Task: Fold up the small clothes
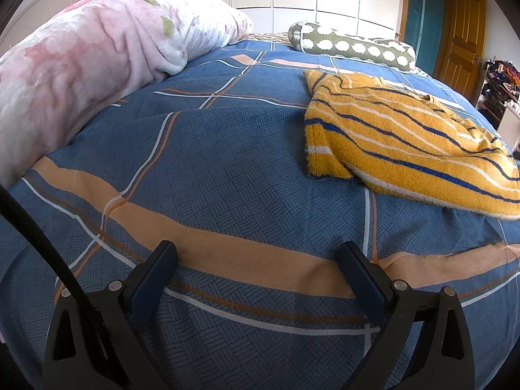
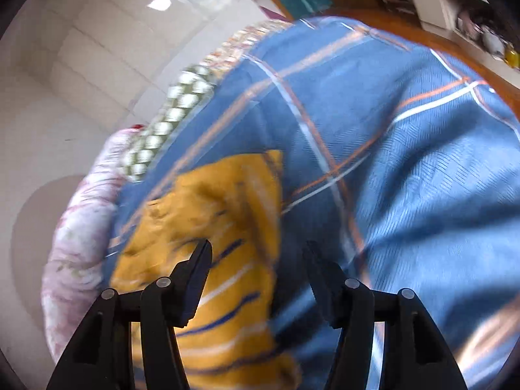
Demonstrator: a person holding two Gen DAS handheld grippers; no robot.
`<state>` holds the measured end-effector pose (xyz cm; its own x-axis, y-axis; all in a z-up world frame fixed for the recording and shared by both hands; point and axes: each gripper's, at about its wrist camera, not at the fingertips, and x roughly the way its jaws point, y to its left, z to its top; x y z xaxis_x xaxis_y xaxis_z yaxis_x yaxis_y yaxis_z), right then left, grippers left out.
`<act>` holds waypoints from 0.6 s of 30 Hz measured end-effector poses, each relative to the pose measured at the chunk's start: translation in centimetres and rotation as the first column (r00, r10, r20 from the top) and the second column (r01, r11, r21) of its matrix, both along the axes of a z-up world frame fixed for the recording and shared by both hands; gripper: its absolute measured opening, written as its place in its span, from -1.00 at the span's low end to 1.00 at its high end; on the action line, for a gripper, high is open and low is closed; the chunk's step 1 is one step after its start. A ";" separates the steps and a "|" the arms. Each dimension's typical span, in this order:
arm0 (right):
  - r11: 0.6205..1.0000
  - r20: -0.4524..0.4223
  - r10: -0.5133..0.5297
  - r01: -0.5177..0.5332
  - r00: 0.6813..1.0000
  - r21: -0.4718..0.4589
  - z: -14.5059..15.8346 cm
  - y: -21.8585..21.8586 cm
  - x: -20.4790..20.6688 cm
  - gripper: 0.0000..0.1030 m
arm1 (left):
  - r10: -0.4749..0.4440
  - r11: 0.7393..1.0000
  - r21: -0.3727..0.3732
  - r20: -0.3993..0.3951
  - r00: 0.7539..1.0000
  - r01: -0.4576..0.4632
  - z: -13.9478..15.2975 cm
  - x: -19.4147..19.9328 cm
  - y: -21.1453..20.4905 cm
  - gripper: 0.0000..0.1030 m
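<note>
Both grippers empty above the bed, sweater not yet taken.

Left gripper (image 1: 256, 260) gapes over the bedspread (image 1: 201, 169); right gripper (image 2: 256, 260), jaws parted, hovers above the striped sweater (image 1: 399, 136), lying at two o'clock from the left, where either gripper could reach it.

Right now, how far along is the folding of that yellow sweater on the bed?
Barely begun. The yellow striped sweater lies rumpled on the blue bedspread, loosely doubled over, no neat fold visible. Nothing is in hand: the left gripper is open over bare bedspread, and the right gripper is open above the sweater. Gripping, flattening and folding remain.
</note>
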<state>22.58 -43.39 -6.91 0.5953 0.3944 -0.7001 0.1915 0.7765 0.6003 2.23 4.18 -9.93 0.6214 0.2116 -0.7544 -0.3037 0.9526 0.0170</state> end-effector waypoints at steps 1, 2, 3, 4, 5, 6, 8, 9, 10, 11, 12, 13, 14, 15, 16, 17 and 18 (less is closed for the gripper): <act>1.000 -0.019 -0.002 0.003 1.000 0.019 -0.8 -0.1 0.4 0.22 | 0.001 1.000 0.001 0.001 1.000 -0.001 0.0 0.0 0.0 0.93; 0.998 -0.018 -0.011 0.012 1.000 0.060 -1.4 -0.3 0.6 0.23 | 0.003 1.000 0.003 0.001 1.000 -0.003 0.0 0.0 0.0 0.93; 0.994 -0.001 -0.015 0.015 1.000 0.108 -1.5 -0.4 0.6 0.25 | 0.004 1.000 0.004 -0.001 1.000 -0.004 0.0 0.1 0.0 0.94; 0.987 0.008 0.001 -0.002 1.000 0.159 -1.7 -0.3 0.6 0.25 | 0.006 1.000 0.006 -0.003 1.000 -0.006 -0.1 0.2 0.0 0.94; 0.967 0.018 0.041 -0.044 0.999 0.252 -2.0 0.0 0.5 0.25 | 0.007 1.000 0.008 -0.004 1.000 -0.007 -0.1 0.3 0.1 0.94; 0.954 0.019 0.066 -0.069 0.998 0.293 -2.1 0.3 0.5 0.25 | 0.008 1.000 0.009 -0.006 1.000 -0.008 -0.1 0.4 0.1 0.95; 0.956 0.023 0.111 -0.113 0.994 0.269 -2.0 1.3 0.2 0.25 | 0.008 1.000 0.008 -0.007 1.000 -0.008 -0.1 0.4 0.1 0.95; 0.962 0.023 0.125 -0.127 0.992 0.241 -1.9 1.7 0.0 0.25 | 0.008 1.000 0.007 -0.007 1.000 -0.008 0.0 0.4 0.1 0.95; 0.967 0.019 0.131 -0.132 0.991 0.219 -2.0 1.9 -0.2 0.25 | 0.007 1.000 0.007 -0.006 1.000 -0.007 0.0 0.4 0.1 0.95; 0.970 0.017 0.127 -0.128 0.992 0.209 -2.3 2.0 -0.5 0.24 | 0.008 1.000 0.008 -0.007 1.000 -0.008 0.0 0.4 0.1 0.95; 0.972 0.022 0.114 -0.116 0.993 0.203 -2.4 2.0 -0.9 0.17 | 0.008 1.000 0.007 -0.007 1.000 -0.008 0.0 0.4 0.1 0.95; 0.977 0.017 0.099 -0.100 0.995 0.187 -2.3 2.0 -1.2 -0.04 | 0.008 1.000 0.007 -0.008 1.000 -0.008 0.0 0.4 0.1 0.95; 0.981 0.011 0.092 -0.092 0.996 0.173 -2.2 2.1 -1.4 -0.18 | 0.009 1.000 0.007 -0.009 1.000 -0.009 0.0 0.4 0.0 0.95; 0.982 0.009 0.088 -0.089 0.996 0.164 -1.9 2.3 -1.4 -0.35 | 0.009 1.000 0.007 -0.010 1.000 -0.009 0.0 0.4 0.0 0.95; 0.988 0.012 0.080 -0.081 0.997 0.134 -0.9 2.7 -1.6 -0.48 | 0.009 1.000 0.005 -0.012 1.000 -0.009 0.1 0.4 0.1 0.95; 0.991 0.015 0.075 -0.076 0.997 0.111 -0.1 3.0 -1.7 -0.50 | 0.009 1.000 0.004 -0.014 1.000 -0.008 0.1 0.4 0.1 0.95; 0.993 0.023 0.069 -0.071 0.997 0.090 0.9 3.4 -1.6 -0.53 | 0.008 1.000 0.004 -0.016 1.000 -0.008 0.1 0.4 0.1 0.95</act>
<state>20.99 -40.00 -5.97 0.5776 0.4971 -0.6475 0.1257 0.7296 0.6723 2.67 4.24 -9.82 0.6075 0.2192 -0.7635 -0.3109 0.9501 0.0254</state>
